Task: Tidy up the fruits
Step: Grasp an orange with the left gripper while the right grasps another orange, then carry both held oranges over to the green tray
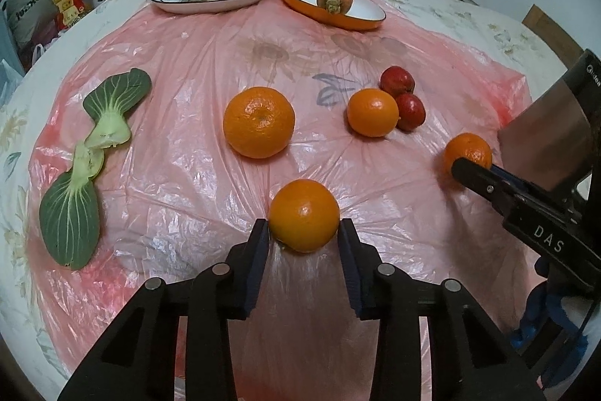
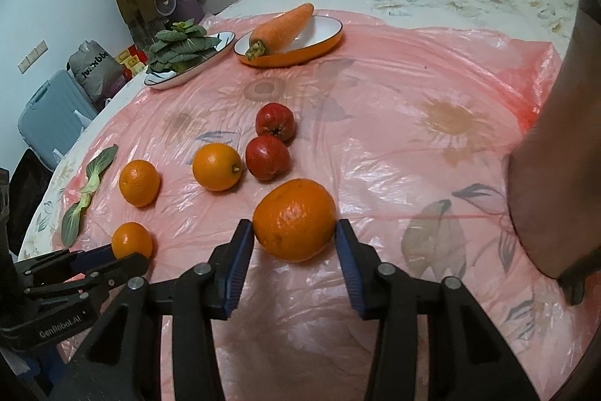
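a: left claw [image 1: 304, 232]?
b: clamped on a small orange [image 1: 304, 215] low on the pink plastic sheet [image 1: 188, 175].
a: right claw [image 2: 295, 237]?
b: gripping the big orange [image 2: 294, 218], near two red fruits [image 2: 267, 157].

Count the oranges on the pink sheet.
4: one between the left gripper's fingers, one between the right gripper's fingers, one mid-sheet, one touching the red fruits.
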`<state>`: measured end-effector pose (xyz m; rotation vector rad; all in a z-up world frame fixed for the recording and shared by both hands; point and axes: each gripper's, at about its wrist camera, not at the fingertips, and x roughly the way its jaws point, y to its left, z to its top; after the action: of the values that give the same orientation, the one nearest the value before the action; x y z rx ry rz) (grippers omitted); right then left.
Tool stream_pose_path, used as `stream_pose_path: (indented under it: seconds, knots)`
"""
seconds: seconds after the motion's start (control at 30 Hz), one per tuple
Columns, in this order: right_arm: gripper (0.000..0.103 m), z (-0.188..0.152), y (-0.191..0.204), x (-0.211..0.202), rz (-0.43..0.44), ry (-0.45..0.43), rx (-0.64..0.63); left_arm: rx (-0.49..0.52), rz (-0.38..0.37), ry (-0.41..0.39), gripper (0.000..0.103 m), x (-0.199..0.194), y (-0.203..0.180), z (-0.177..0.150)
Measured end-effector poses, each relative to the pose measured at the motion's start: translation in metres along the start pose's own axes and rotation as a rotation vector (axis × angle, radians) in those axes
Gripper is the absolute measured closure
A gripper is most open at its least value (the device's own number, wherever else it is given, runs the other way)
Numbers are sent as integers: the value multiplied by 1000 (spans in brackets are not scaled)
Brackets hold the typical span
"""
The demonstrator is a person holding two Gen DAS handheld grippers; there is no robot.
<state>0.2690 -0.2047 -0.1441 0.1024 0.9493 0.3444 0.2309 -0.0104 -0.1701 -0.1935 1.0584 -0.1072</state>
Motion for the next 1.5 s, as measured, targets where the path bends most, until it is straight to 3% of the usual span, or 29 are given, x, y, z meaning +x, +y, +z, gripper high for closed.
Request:
stream_pose_path:
  seconds: [0.57,0.7,0.77,0.8,1.17,1.37,1.43,1.5]
  knots:
    - [39,-17,-16,-30,-17,-13,32,-23,-35,-29,71,-17,1,0]
    - [40,-20,-18,-34,-17,-16,35,-26,-43,-26,74,-20,2,-4]
    - [40,-21,-18,-37,-20,-21,37,-22,-49,-27,87,-22,1,-5]
    - [40,-22,-18,-39,-19,-23,39,-19,-56,-26,88,-23,0,-6]
    - [40,-33,-20,-48,-17,-25,48,-27,-79,-28,88,-27,2,-6]
    - [40,-34,-21,-49,-8,-31,53,17,-75,-33,68,-24,-8,-2]
    - [40,-35,-21,-49,-6,-30,52,32,-52,-28,55,-20,-10,-3]
    - [40,-35,-22,-48,-4,-30,53,43,-25,-25,54,-15,-11,-3]
